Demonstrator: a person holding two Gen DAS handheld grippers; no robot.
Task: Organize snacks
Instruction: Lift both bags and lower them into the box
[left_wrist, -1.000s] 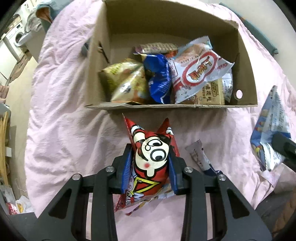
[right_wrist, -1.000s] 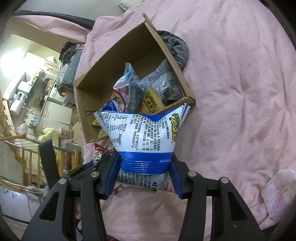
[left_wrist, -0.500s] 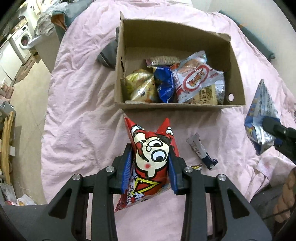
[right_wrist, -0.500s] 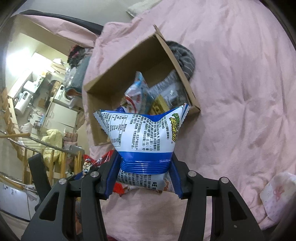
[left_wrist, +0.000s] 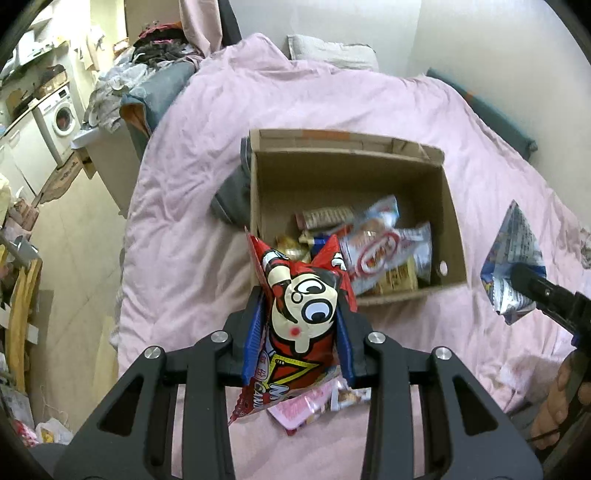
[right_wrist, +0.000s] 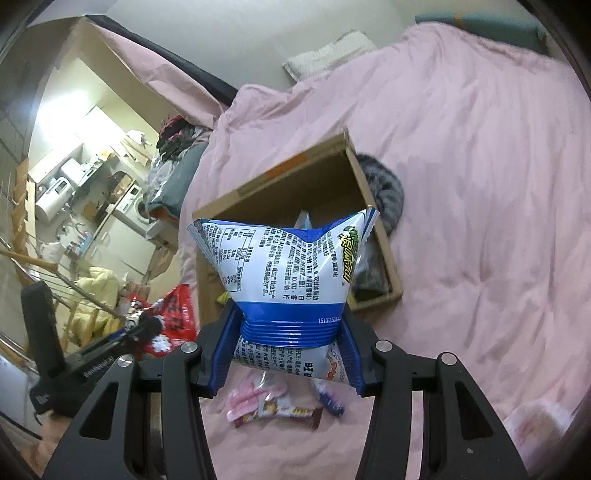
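Both grippers are carrying snacks above the bed, cardboard box (left_wrist: 452, 221) as landmark.

- Left gripper (left_wrist: 299, 332) is clamping the red cartoon bag (left_wrist: 301, 314) upright, long axis pointing toward the box; bag tip is overlapping the box's near-left corner in the left wrist view. Box is lying straight ahead, close.
- Right gripper (right_wrist: 291, 339) is pinching the blue-and-white bag (right_wrist: 284, 273) at its crimped waist; box is ahead and slightly right of it.
- Judgement: left looks nearer to the opening.
- Loose small packets (right_wrist: 273, 406) are lying on the bed on the near side of the box.
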